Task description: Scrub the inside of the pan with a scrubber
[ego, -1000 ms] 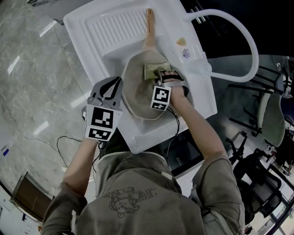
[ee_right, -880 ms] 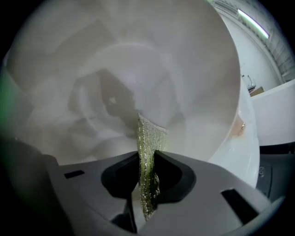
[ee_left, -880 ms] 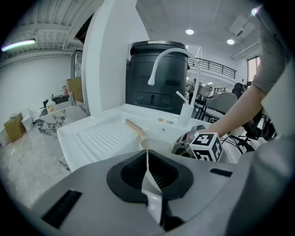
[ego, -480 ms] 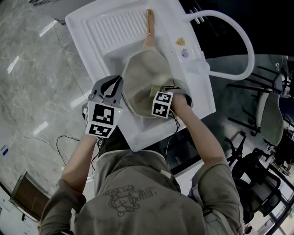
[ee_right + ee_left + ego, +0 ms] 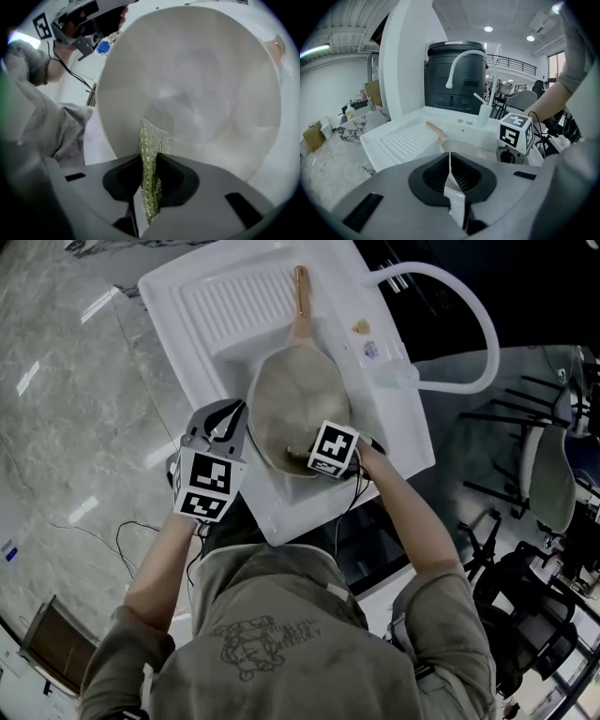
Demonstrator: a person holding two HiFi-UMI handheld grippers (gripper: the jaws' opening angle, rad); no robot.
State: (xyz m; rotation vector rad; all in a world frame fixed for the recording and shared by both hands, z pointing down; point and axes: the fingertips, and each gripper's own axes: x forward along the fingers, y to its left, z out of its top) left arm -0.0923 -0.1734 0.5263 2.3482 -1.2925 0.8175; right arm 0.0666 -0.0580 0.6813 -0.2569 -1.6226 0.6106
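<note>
A beige pan (image 5: 300, 395) with a wooden handle (image 5: 302, 292) lies in the white sink's basin. My left gripper (image 5: 234, 420) is at the pan's left rim; in the left gripper view the thin rim (image 5: 451, 183) is pinched between its shut jaws. My right gripper (image 5: 306, 458) is over the pan's near inner side, shut on a green glittery scrubber (image 5: 150, 154). The scrubber's end presses against the pan's pale inside (image 5: 197, 79). In the head view only a bit of the scrubber (image 5: 296, 458) shows beside the marker cube.
The white sink (image 5: 234, 296) has a ribbed drainboard at its far left and a curved white faucet (image 5: 469, 306) at the right. Small items (image 5: 362, 328) sit on the ledge by the faucet. Office chairs (image 5: 553, 484) stand at the right, and a cable (image 5: 122, 540) lies on the marble floor.
My right gripper has dragged the scrubber from the pan's right side across to its near edge. The left gripper has stayed at the pan's left rim.
</note>
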